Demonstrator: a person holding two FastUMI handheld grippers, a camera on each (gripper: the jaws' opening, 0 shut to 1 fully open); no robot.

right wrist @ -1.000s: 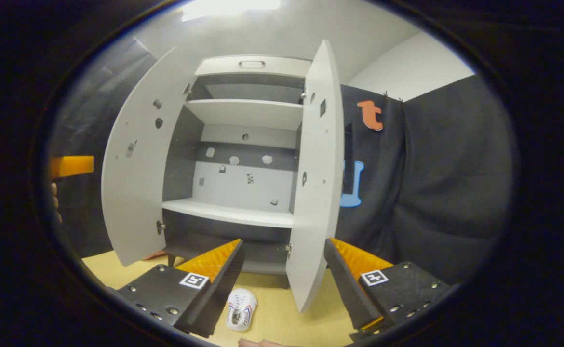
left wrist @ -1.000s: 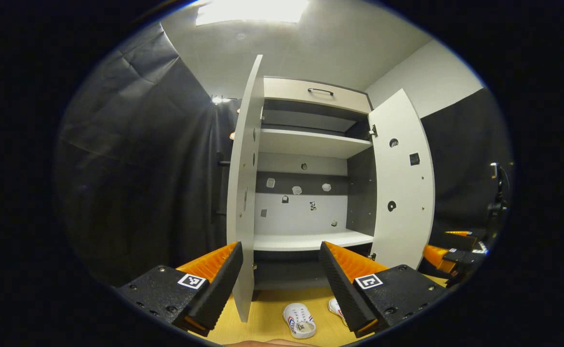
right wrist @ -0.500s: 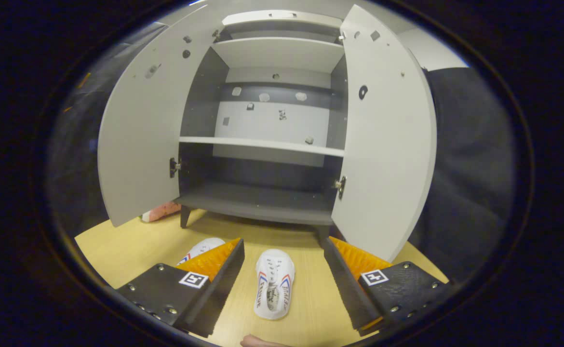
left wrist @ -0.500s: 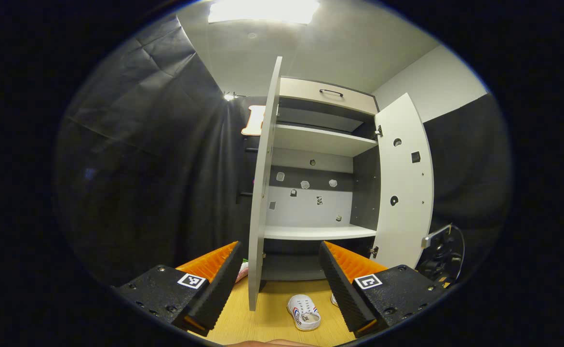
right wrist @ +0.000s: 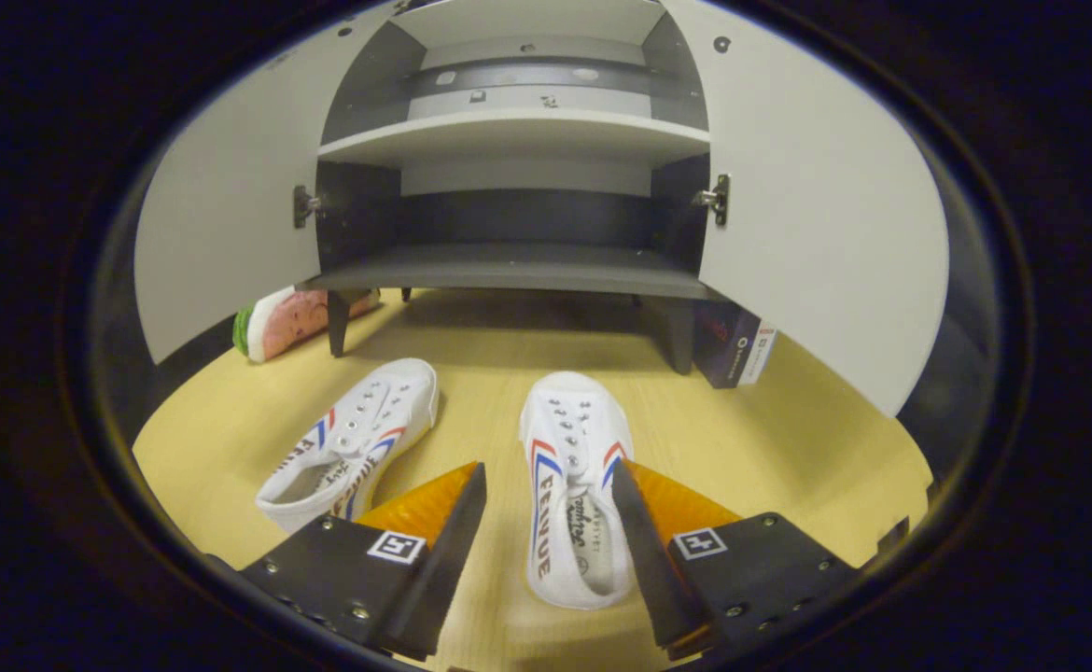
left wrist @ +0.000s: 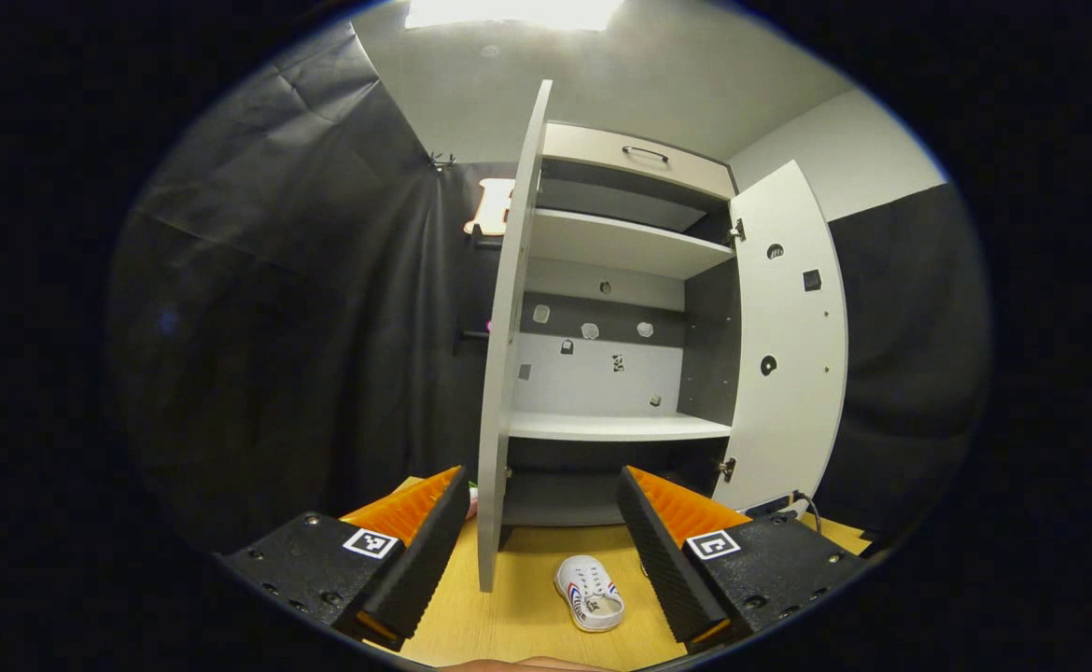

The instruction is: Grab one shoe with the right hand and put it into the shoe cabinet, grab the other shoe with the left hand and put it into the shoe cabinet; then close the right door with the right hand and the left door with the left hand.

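Change: the right tongs (right wrist: 546,509) have dropped low toward the floor since half a second ago, so the right shoe (right wrist: 572,485) now sits between their fingers, where before it lay ahead of them; the left tongs (left wrist: 543,523) have barely shifted.
Right tongs: spread wide around the right shoe; the right finger (right wrist: 644,551) looks to be against the shoe's side, the left finger apart from it, not clamped.
Left tongs: held wide with nothing between them, facing the shoe cabinet (left wrist: 621,327) from higher up.
Right shoe: on the wooden floor (right wrist: 789,439), toe toward the cabinet.
Left shoe (right wrist: 350,443): just beside it on the floor, toe angled toward the cabinet.
Cabinet: both the left door (right wrist: 219,233) and right door (right wrist: 817,215) stand open; shelves bare.
Other: a watermelon-patterned thing (right wrist: 289,317) by the cabinet's left leg, a dark box (right wrist: 733,345) by the right.
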